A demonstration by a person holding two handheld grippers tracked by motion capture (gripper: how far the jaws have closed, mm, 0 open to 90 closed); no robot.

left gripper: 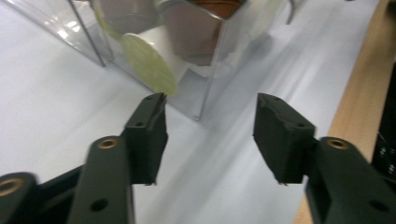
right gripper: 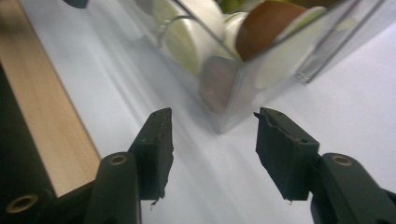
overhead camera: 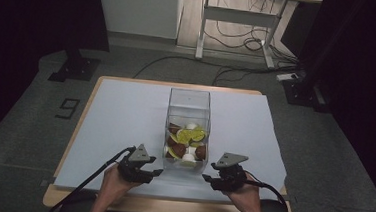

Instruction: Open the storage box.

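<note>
Two grippers sit near the front corners of the clear box of round pieces on the white sheet. The left gripper is half open and holds nothing. The right gripper is the same. Next, I think, each must close on a corner.

clear glossy plastic box; matt white sheet; wooden table edge.

One clear box, one table, two grippers, contents too jumbled to count
</note>
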